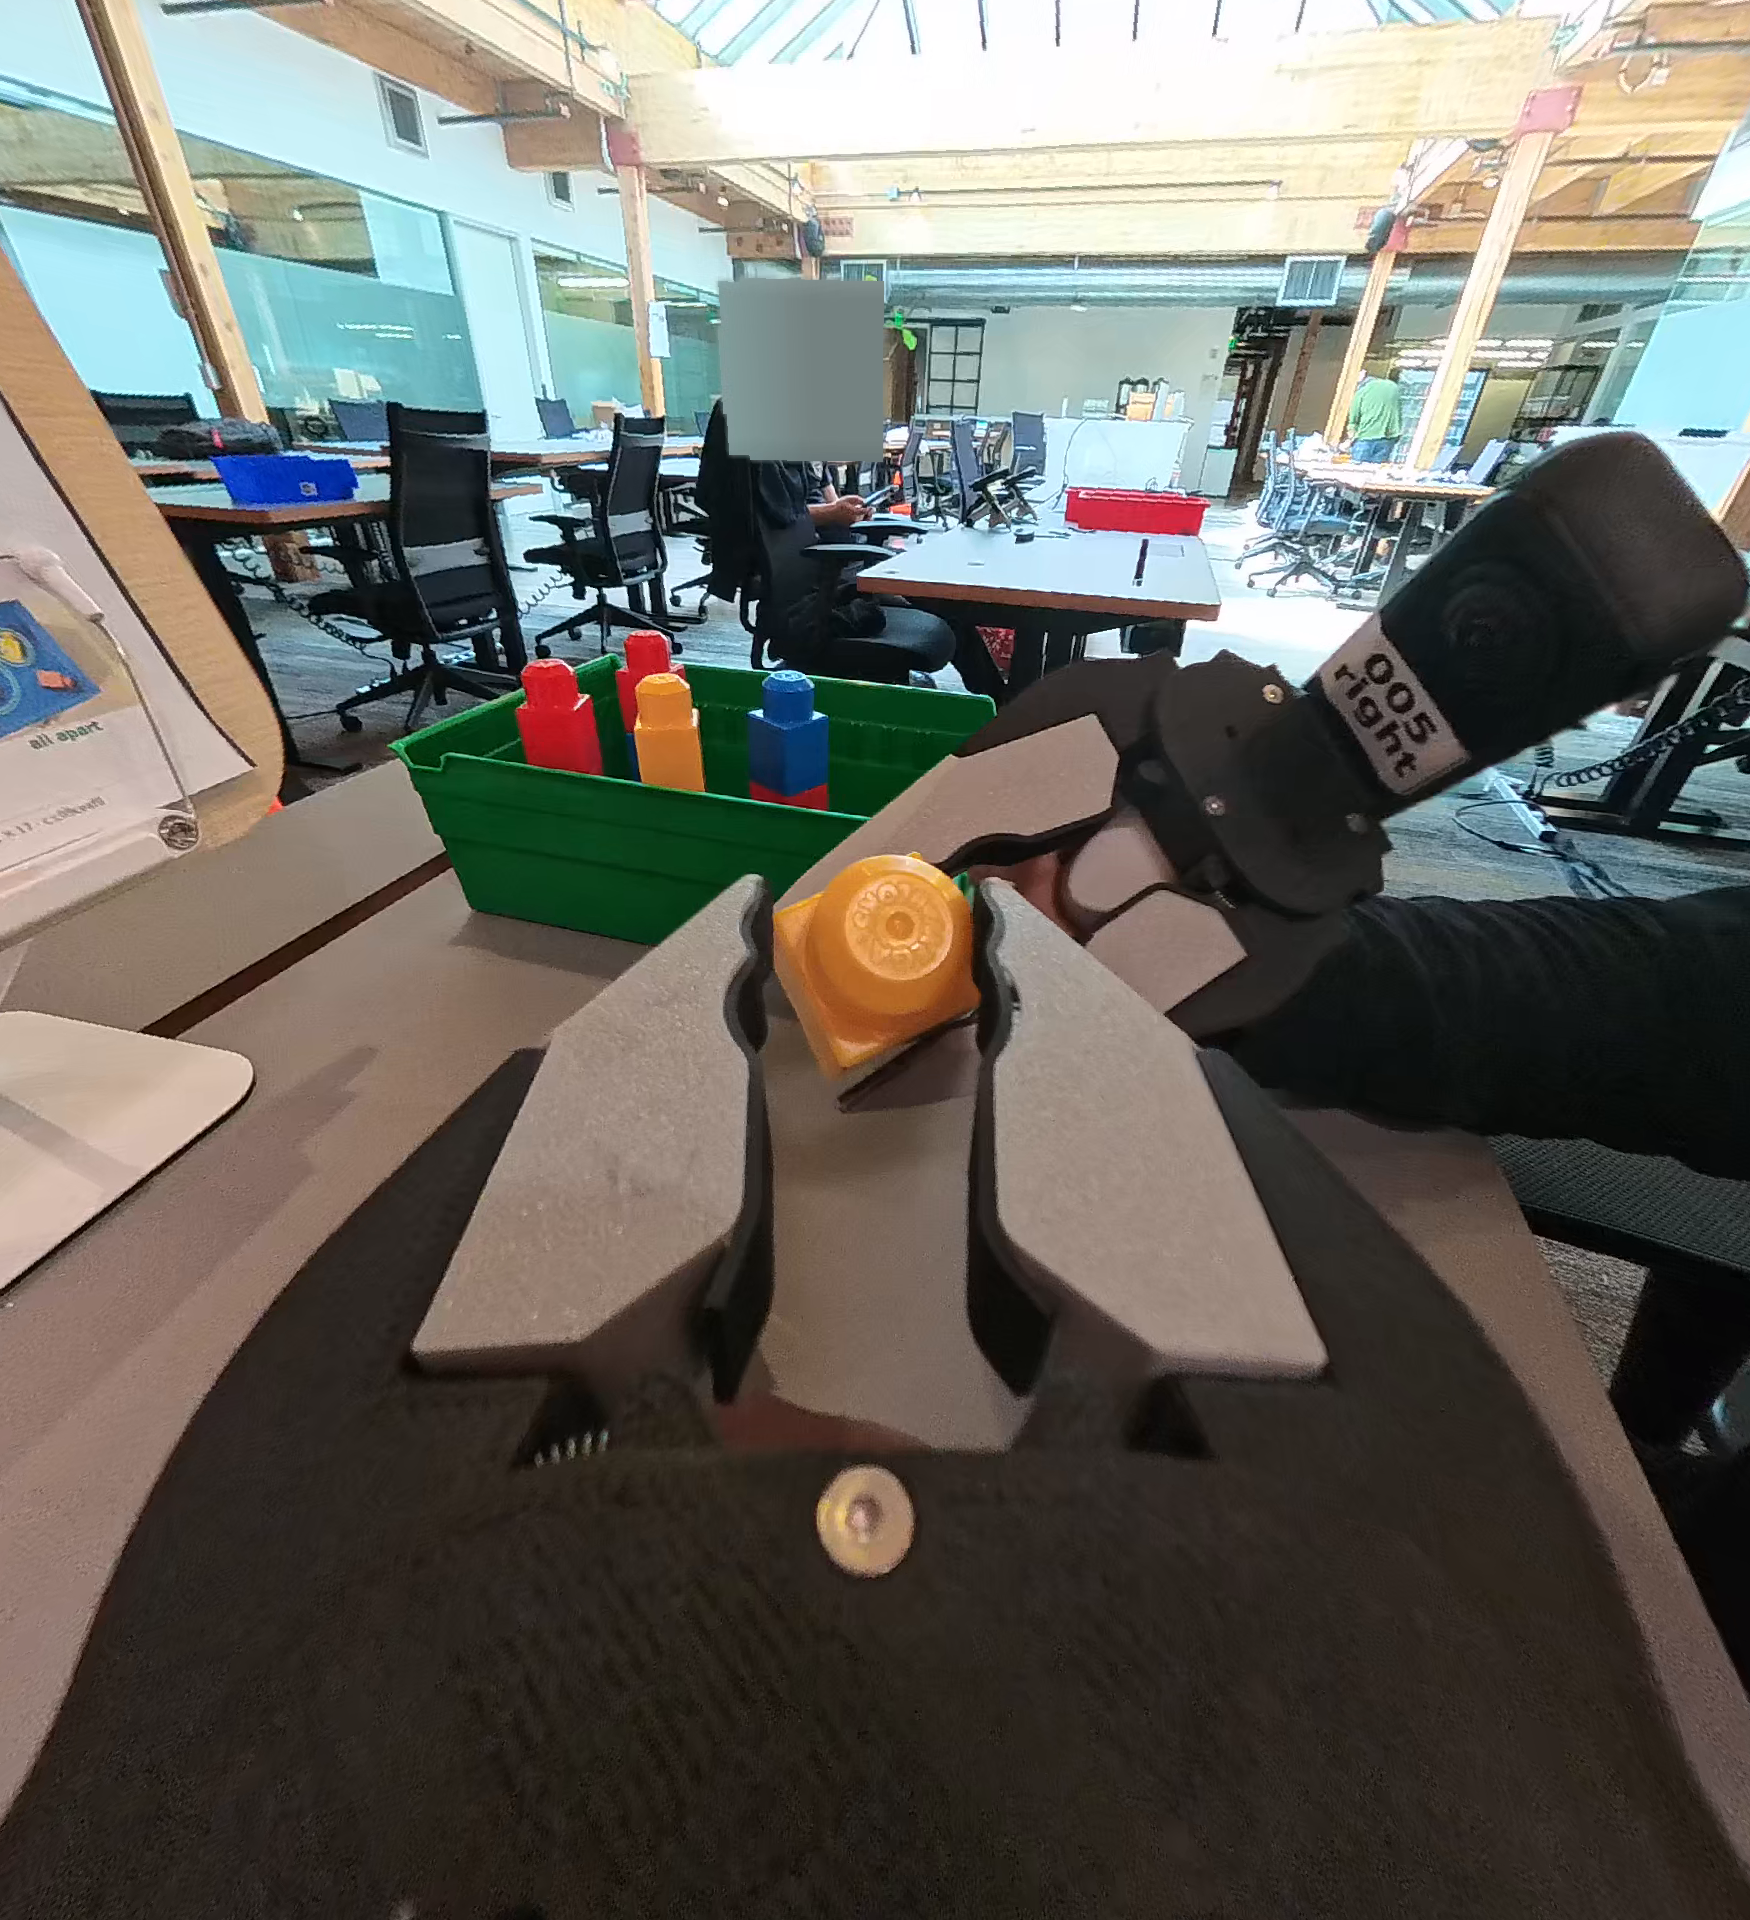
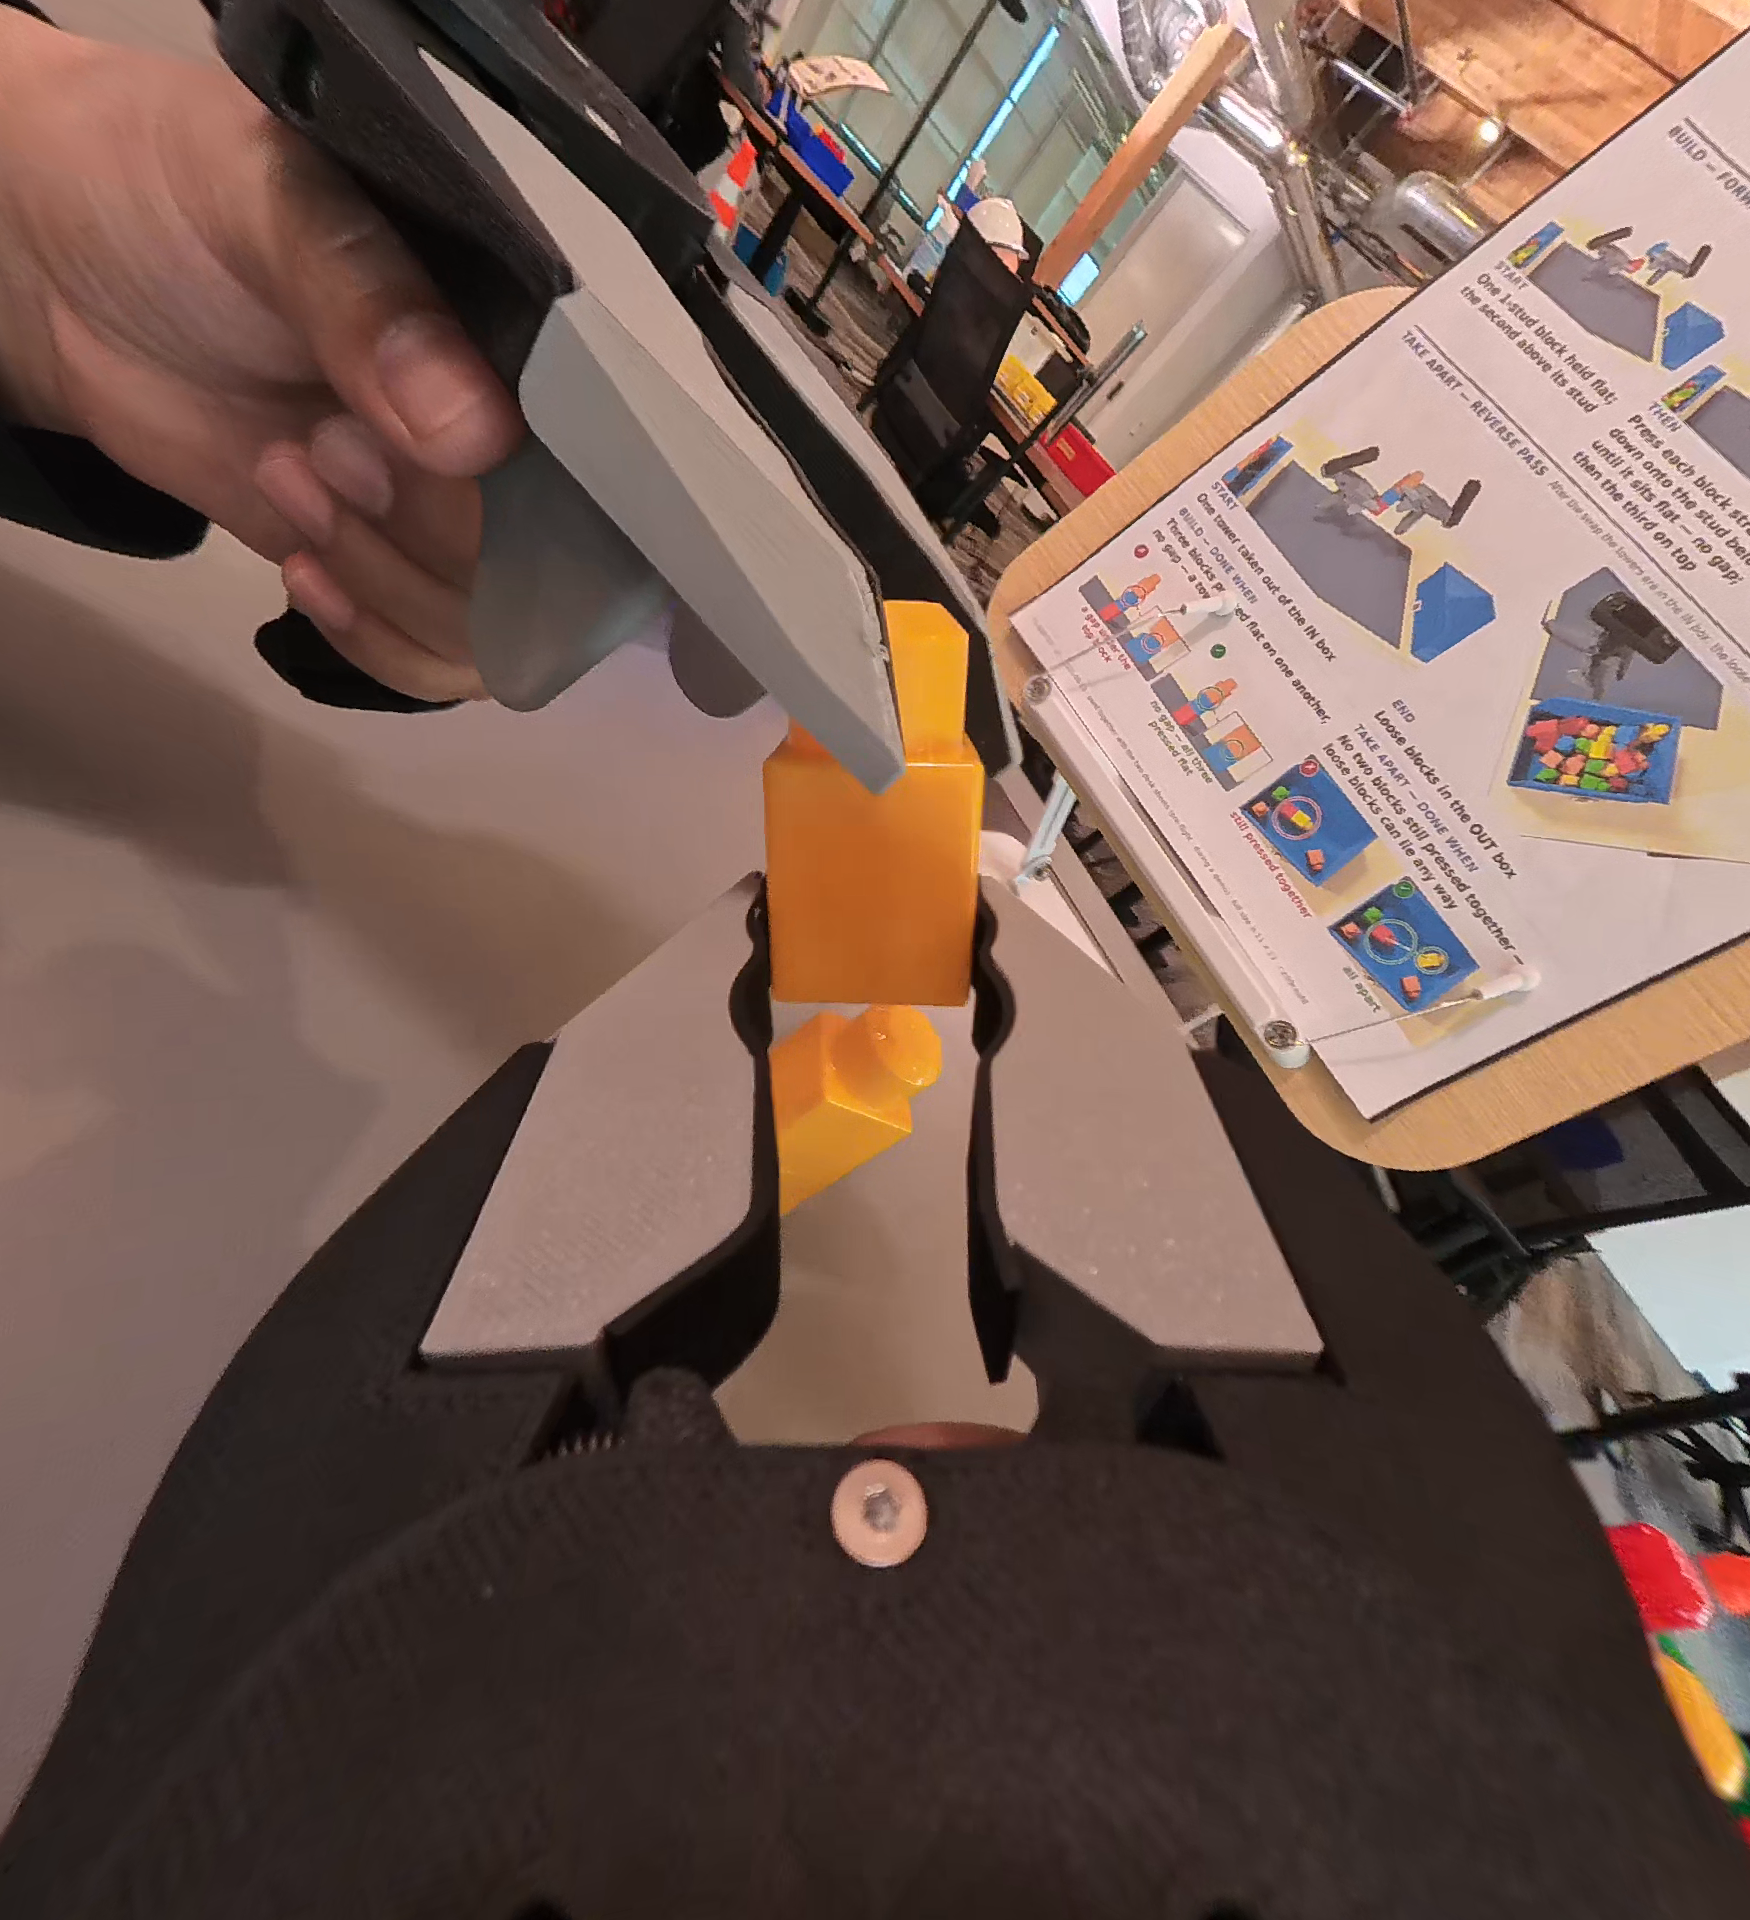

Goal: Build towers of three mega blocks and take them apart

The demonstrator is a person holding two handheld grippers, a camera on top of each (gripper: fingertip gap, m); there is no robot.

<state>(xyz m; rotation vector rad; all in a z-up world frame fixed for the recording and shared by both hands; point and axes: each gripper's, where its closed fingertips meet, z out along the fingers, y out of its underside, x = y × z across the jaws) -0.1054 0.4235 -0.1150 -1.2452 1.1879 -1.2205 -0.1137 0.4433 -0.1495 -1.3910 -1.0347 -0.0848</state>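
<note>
Right hand-held gripper (image 2: 871, 935): pads clamped on an orange block (image 2: 871, 883) above the worktop (image 2: 227, 935). Left hand-held gripper (image 1: 871, 956): narrowed around its stud (image 1: 892, 925), contact uncertain. Step judged: take-apart; one loose block (image 2: 840, 1101) lies below, next a firm pull apart.

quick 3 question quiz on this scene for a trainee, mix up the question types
1. Which colour is the block that the right gripper presses between its fingers? a) blue b) orange c) green
2. True or false: the green bin holds no blocks.
3. Fill in: a second orange block lies on its side on the ___, below the held one.

Key: 1 b, the orange block; 2 false, block towers stand in it; 3 table.
</note>
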